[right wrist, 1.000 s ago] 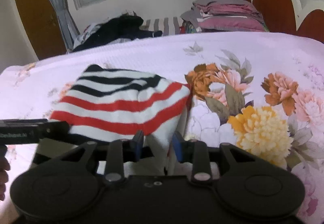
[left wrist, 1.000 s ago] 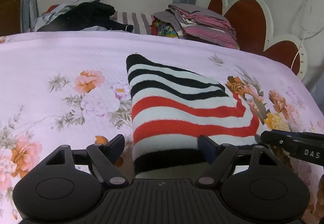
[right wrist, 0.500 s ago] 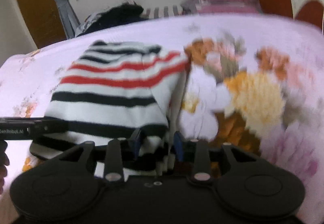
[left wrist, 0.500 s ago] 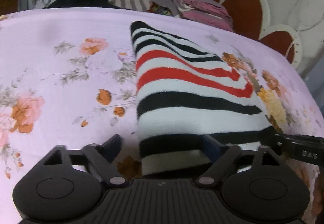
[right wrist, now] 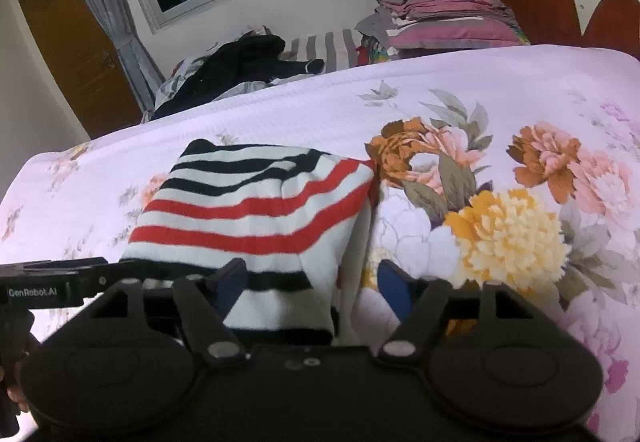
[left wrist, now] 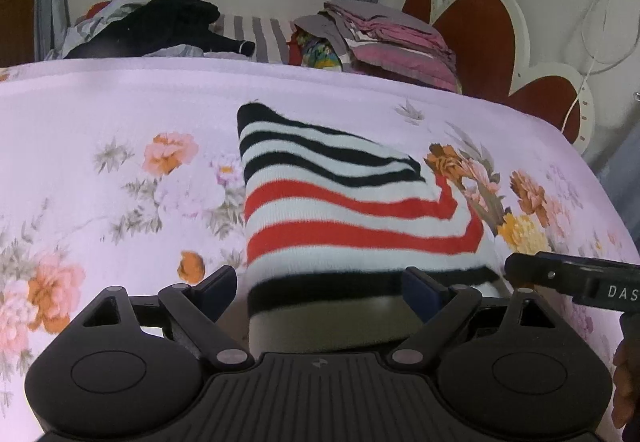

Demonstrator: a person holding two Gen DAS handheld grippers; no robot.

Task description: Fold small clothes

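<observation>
Since a second ago the right gripper (right wrist: 310, 282) has let go of the sweater's corner; its jaws are opening.

Left wrist view: the folded striped sweater (left wrist: 344, 210) lies on the flowered bed (left wrist: 100, 114), long axis from 6 toward 11 o'clock. The left gripper (left wrist: 318, 288) has its jaws open, and its body hides the near hem.

Right wrist view: the sweater lies at 10 o'clock, its near corner between the spread pads and its hem cut off.

Dim, seemingly artificial light; fisheye-warped edges
</observation>
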